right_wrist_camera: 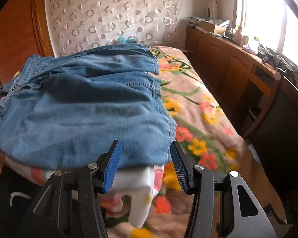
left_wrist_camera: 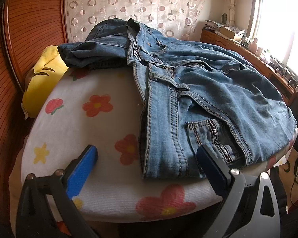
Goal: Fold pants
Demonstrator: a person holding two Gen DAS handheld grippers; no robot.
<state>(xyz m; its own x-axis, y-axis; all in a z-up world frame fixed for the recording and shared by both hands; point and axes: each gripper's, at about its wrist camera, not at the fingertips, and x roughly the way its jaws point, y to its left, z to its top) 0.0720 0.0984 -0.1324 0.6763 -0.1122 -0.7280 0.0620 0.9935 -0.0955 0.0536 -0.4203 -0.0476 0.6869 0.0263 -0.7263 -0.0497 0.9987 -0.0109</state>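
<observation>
A pair of blue jeans lies folded on a white cloth with red flowers. In the left wrist view the waistband and pockets face me. My left gripper stands wide open at the near corner of the waistband, one blue pad over the white cloth and the other pad against the denim edge. In the right wrist view the jeans show a smooth folded leg. My right gripper is open, its pads on either side of the near fold edge and clear of it.
A yellow cushion sits at the far left against a slatted wooden panel. A floral blanket covers the bed to the right of the jeans. A wooden cabinet with clutter runs under the bright window.
</observation>
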